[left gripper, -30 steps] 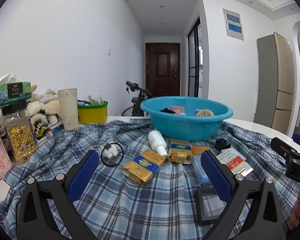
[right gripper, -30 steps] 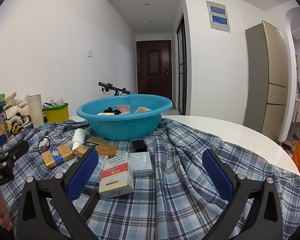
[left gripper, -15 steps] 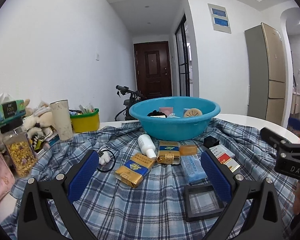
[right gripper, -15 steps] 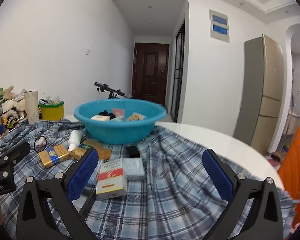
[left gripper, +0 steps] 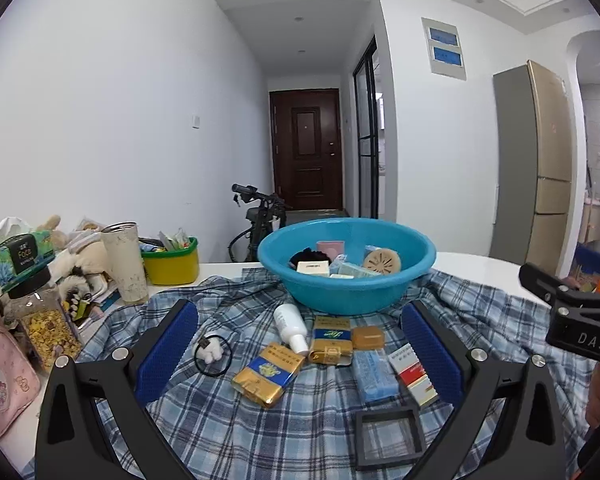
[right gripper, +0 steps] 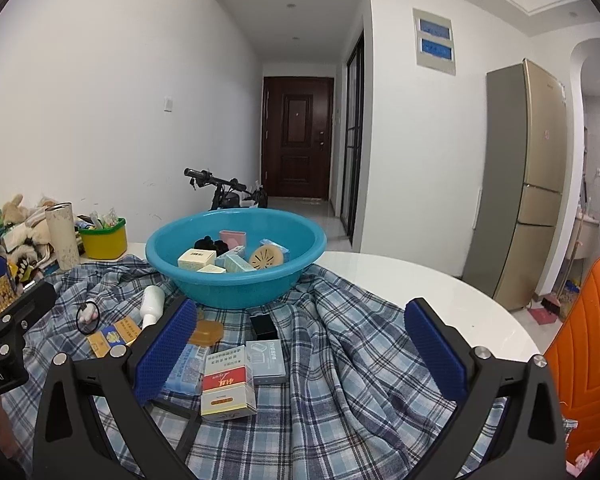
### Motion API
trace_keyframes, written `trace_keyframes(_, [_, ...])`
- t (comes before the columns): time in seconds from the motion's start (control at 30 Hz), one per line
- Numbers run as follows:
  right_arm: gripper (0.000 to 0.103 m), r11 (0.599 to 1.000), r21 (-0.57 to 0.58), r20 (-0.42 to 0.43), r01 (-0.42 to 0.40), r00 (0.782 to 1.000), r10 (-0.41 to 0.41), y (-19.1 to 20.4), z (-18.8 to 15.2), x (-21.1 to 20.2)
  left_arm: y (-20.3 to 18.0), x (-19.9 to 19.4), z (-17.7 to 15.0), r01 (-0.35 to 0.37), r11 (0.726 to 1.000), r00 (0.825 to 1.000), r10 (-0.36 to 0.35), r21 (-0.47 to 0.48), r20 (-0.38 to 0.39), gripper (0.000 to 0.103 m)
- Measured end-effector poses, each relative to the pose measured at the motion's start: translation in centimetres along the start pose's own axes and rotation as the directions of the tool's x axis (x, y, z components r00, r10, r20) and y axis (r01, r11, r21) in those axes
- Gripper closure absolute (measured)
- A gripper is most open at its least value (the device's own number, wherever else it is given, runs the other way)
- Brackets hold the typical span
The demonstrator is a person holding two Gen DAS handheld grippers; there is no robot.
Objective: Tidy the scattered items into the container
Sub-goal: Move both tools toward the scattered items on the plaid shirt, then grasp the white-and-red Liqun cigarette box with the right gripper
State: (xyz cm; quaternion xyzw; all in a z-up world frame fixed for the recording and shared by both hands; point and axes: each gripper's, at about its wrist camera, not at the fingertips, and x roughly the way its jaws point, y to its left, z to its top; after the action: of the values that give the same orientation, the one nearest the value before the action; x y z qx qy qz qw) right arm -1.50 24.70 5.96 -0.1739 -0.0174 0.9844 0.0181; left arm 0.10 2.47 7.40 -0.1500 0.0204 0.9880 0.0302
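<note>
Left wrist view: the left gripper point(left gripper: 298, 354) hangs over the plaid cloth point(left gripper: 228, 436) with jaws wide, nothing held. The blue basin point(left gripper: 347, 292) sits at 12 o'clock, gold packs point(left gripper: 267, 374) just below it. The right gripper point(right gripper: 302, 354) is also spread wide and empty, red-and-white box point(right gripper: 226, 390) at its 7 o'clock.

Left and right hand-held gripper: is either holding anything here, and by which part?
Nothing is held. The left hand-held gripper and the right hand-held gripper are both open above the cloth, with nothing between their fingers.
</note>
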Motion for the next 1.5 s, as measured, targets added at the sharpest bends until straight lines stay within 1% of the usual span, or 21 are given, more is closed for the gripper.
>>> trace_keyframes(0.13, [0.000,1.000,-0.002,-0.016,-0.014,1.000,0.014,0.0,0.3,0.4,-0.2,0.6,0.3,-0.009,1.000,1.000,0.009,0.021,-0.029,0.000])
trace_keyframes(0.27, [0.000,1.000,-0.013,-0.030,-0.018,0.999,0.018,0.3,0.4,0.9,-0.2,1.5,0.1,-0.017,1.000,0.998,0.018,0.022,-0.065,0.000])
trace_keyframes(0.4, [0.000,0.997,0.002,-0.089,-0.083,0.993,0.082,0.5,0.8,1.9,0.2,2.6,-0.1,0.010,1.000,0.993,-0.009,0.006,-0.117,0.000])
trace_keyframes(0.47, [0.000,0.994,0.004,-0.118,-0.108,0.987,0.107,0.7,1.0,2.8,0.4,3.4,0.0,0.017,1.000,0.989,-0.016,0.002,-0.148,0.000])
trace_keyframes(0.53, [0.000,0.991,-0.018,-0.155,-0.130,0.980,0.125,1.2,1.3,3.7,0.6,4.1,0.0,0.015,1.000,0.985,-0.013,0.008,-0.170,0.000])
trace_keyframes(0.63, [0.000,0.988,-0.069,-0.194,-0.135,0.974,0.120,1.7,1.5,5.2,0.8,5.8,0.0,-0.003,1.000,0.977,0.009,0.029,-0.214,0.000])
trace_keyframes(0.73, [0.000,0.985,-0.108,-0.228,-0.133,0.968,0.106,2.2,1.3,6.9,1.2,7.8,-0.1,0.001,1.000,0.963,0.005,0.021,-0.268,0.000])
trace_keyframes(0.83, [0.000,0.981,-0.125,-0.277,-0.149,0.955,0.110,2.7,0.8,8.6,1.5,9.9,-0.3,0.015,1.000,0.950,-0.013,0.004,-0.311,0.000])
trace_keyframes(0.9, [0.000,0.979,-0.124,-0.303,-0.161,0.946,0.117,2.9,0.2,9.5,1.5,11.2,-0.5,0.024,1.000,0.939,-0.018,0.011,-0.343,0.000])
trace_keyframes(1.0, [0.000,0.976,-0.116,-0.345,-0.182,0.929,0.132,3.3,-1.0,10.6,1.4,12.2,-1.4,0.012,0.999,0.932,0.004,0.042,-0.363,0.000])
trace_keyframes(1.1, [0.000,0.972,-0.110,-0.388,-0.207,0.909,0.150,3.6,-2.6,11.4,1.3,12.6,-2.4,0.005,0.998,0.923,0.020,0.065,-0.383,0.000])
trace_keyframes(1.17, [0.001,0.968,-0.111,-0.419,-0.226,0.894,0.160,3.8,-3.7,11.6,1.4,12.8,-3.3,0.012,0.997,0.915,0.018,0.070,-0.404,0.000])
trace_keyframes(1.23, [0.005,0.963,-0.122,-0.443,-0.239,0.882,0.163,4.1,-4.6,11.9,1.4,12.8,-4.0,0.027,0.997,0.907,0.008,0.076,-0.420,0.000])
trace_keyframes(1.37, [0.009,0.953,-0.135,-0.494,-0.272,0.852,0.173,4.8,-6.2,12.5,1.1,12.6,-5.1,0.043,0.994,0.899,0.005,0.099,-0.438,0.000])
trace_keyframes(1.5, [0.013,0.946,-0.143,-0.522,-0.291,0.834,0.177,5.5,-7.1,13.1,0.9,12.4,-6.2,0.061,0.992,0.888,-0.005,0.108,-0.460,0.000])
